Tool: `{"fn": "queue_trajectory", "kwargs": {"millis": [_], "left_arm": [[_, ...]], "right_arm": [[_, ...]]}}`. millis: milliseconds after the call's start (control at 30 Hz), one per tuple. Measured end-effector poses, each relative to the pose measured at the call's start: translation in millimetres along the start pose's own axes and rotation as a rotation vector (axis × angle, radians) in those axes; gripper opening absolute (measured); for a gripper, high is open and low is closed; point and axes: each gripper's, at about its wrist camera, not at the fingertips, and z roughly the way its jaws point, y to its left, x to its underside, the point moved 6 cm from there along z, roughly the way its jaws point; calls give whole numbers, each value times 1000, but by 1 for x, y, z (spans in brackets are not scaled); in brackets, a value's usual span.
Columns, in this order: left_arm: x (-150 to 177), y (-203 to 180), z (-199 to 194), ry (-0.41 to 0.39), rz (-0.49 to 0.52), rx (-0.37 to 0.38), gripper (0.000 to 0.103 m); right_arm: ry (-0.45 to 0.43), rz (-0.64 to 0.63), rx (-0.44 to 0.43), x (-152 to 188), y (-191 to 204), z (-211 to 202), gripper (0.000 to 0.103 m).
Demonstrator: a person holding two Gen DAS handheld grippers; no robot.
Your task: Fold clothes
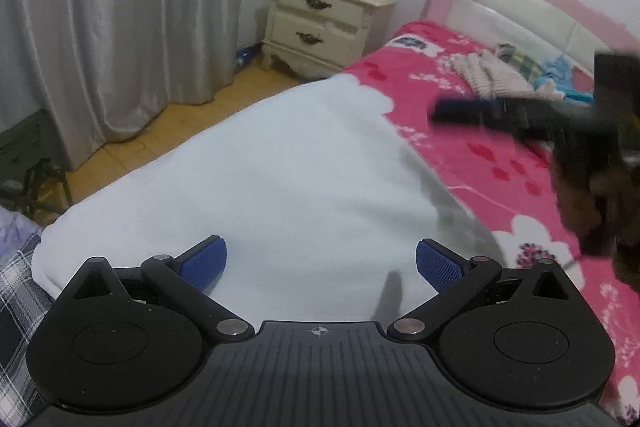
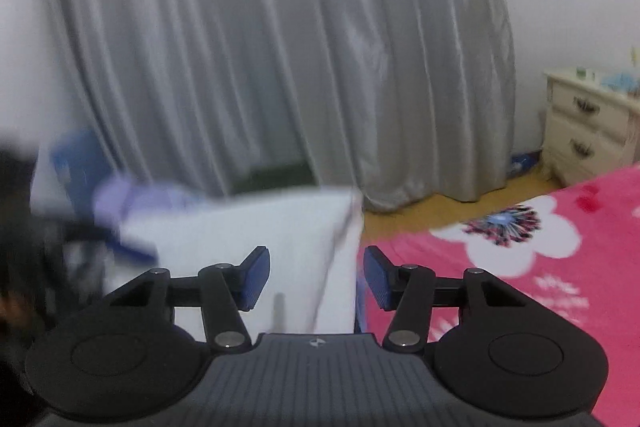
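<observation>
we note a soft matt white cloth (image 1: 256, 167), glossy satin-like grey curtain (image 2: 280, 47), textured blue pads (image 1: 206, 261), painted wooden nightstand (image 1: 320, 23).

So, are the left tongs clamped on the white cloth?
No, the left tongs are wide open above the white cloth, pinching nothing.

My left gripper (image 1: 321, 263) has its jaws spread wide, blue pads (image 1: 206, 261) far apart and holding nothing. My right gripper (image 2: 316, 277) is parted too, though less widely, its pads (image 2: 256, 277) facing each other with nothing pinched between. From the left wrist view the right gripper (image 1: 520, 115) shows as a dark blur at the right edge.
</observation>
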Motion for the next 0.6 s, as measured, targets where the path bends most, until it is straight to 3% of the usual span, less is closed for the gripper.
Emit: {"fn": "queue_trajectory", "kwargs": {"millis": [100, 133, 267, 500, 600], "left_arm": [[3, 6, 7, 6, -11, -18, 102], [4, 6, 8, 2, -8, -19, 103], [6, 5, 16, -4, 22, -26, 103], [10, 7, 16, -8, 35, -24, 103], [12, 8, 17, -7, 41, -33, 103]], "right_arm": [[-29, -66, 130, -10, -27, 23, 57], [-6, -63, 122, -7, -35, 33, 57], [58, -50, 34, 9, -45, 68, 56], [35, 85, -187, 16, -56, 82, 57], [60, 78, -191, 20, -62, 93, 62]]}}
